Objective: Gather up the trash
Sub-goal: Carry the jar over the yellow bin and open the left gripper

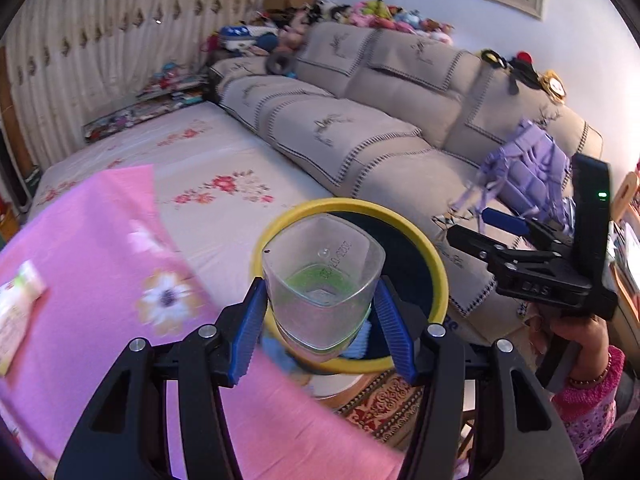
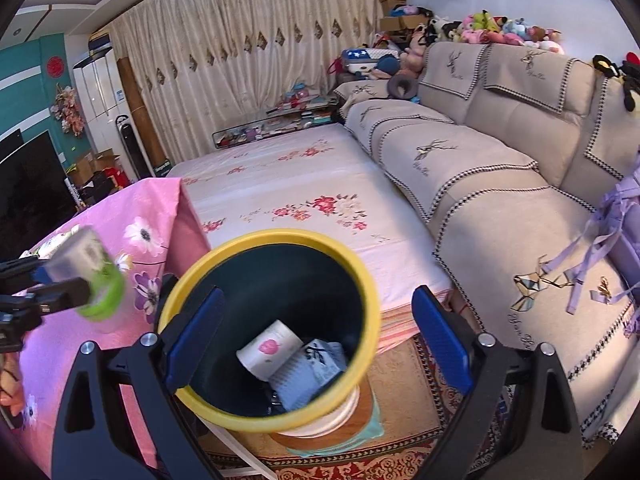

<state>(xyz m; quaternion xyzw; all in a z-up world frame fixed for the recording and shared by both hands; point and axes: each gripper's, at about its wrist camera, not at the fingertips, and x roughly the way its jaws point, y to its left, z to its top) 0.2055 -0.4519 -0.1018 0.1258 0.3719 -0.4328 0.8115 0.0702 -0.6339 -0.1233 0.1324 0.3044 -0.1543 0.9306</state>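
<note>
The left gripper (image 1: 322,320) pinches a clear plastic cup (image 1: 324,280) above the yellow-rimmed bin (image 2: 276,240), which already holds a paper cup (image 2: 268,350). The right gripper (image 2: 316,344) hovers, fingers spread. A packet (image 1: 18,304) remains on the pink-covered worktop (image 1: 80,240).

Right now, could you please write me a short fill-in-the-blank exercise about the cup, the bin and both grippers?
1. The left gripper is shut on a clear plastic ____.
2. The trash bin has a ____ rim.
3. The right gripper is ____ and holds nothing.
4. The tablecloth is ____ with flowers.

Missing words: cup; yellow; open; pink
</note>
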